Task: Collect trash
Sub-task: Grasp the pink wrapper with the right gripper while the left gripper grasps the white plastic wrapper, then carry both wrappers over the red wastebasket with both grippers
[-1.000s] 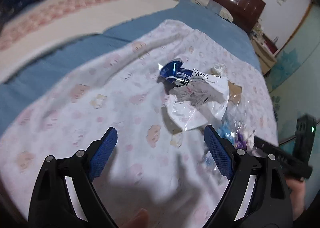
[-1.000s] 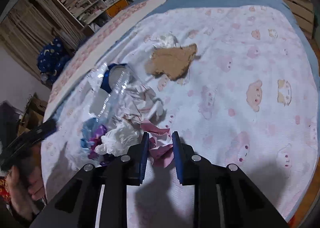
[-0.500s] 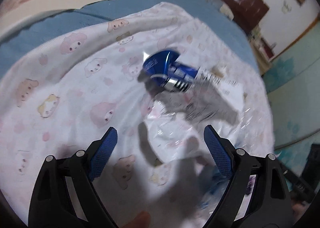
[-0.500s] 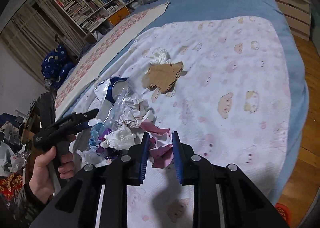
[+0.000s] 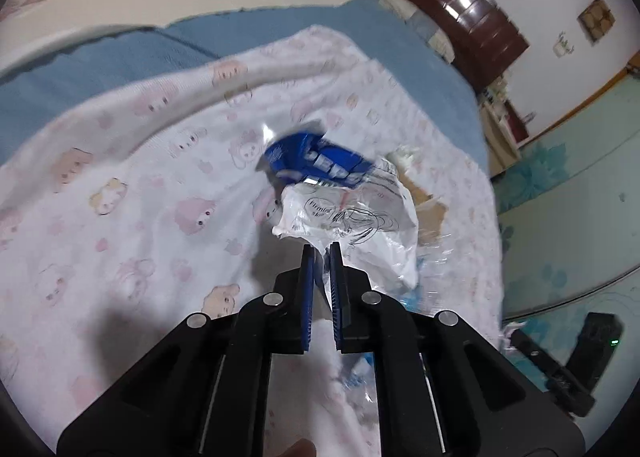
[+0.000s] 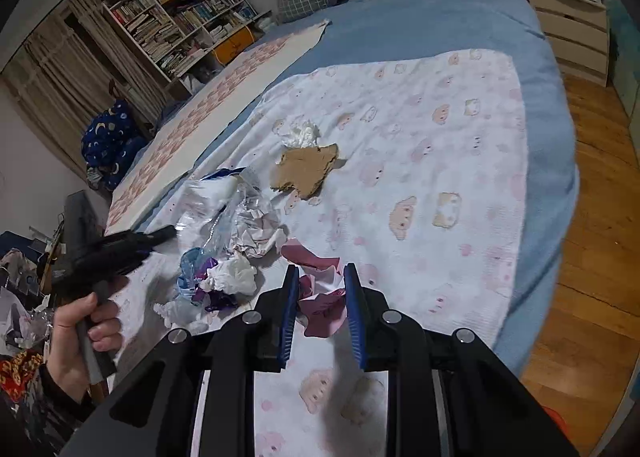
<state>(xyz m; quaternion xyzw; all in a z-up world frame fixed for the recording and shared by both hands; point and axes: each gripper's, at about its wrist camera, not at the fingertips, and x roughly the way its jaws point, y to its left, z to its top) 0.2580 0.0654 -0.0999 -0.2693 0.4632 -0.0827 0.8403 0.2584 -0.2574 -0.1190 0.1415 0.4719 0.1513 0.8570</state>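
Two grippers over the bed, and both have trash. The left gripper [image 5: 320,253] has just snapped its fingers together on the near edge of a white wrapper [image 5: 360,225]: crinkled, glossy plastic with a black line drawing and small print. A strip of it runs down between the blue pads. Just beyond it lies a blue packet [image 5: 316,163] with white lettering, blurred, touching the wrapper's far side. Both rest on the white blanket [image 5: 140,197] with its pink cartoon animals, spread over the blue bed cover [image 6: 440,37].

The right gripper [image 6: 322,277] pinches a crumpled pink paper [image 6: 324,297], its fingers only partly apart with the wad filling the gap. The paper is creased, dusty pink outside and paler within.

Left of it sits the main heap: a white tissue wad [image 6: 234,277], purple scraps [image 6: 212,295] and clear plastic [image 6: 240,209]. Further off lie a torn cardboard piece [image 6: 306,171] and a second tissue [image 6: 302,133]. A hand [image 6: 86,329] grips the left tool's handle.
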